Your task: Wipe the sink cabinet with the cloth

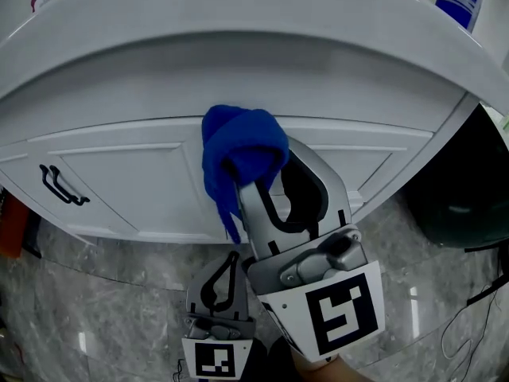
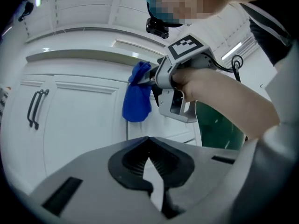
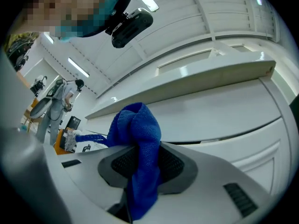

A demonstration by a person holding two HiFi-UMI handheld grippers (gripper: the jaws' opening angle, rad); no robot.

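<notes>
Right gripper (image 1: 258,183) is clamped on the blue cloth (image 1: 238,143), bunched over its tips against the sink cabinet (image 1: 135,185); my left gripper (image 1: 231,258) hangs below, jaws together.

Bright, even indoor light from ceiling strip lights (image 3: 78,68); the white sink cabinet (image 1: 143,181) is close to blown out, with soft shadow under its overhanging rim. Both gripper views: heavy fisheye, dark vignetted corners, nearest foreground soft. Head view sharp, small glare streaks on the glossy floor (image 1: 119,293).
</notes>
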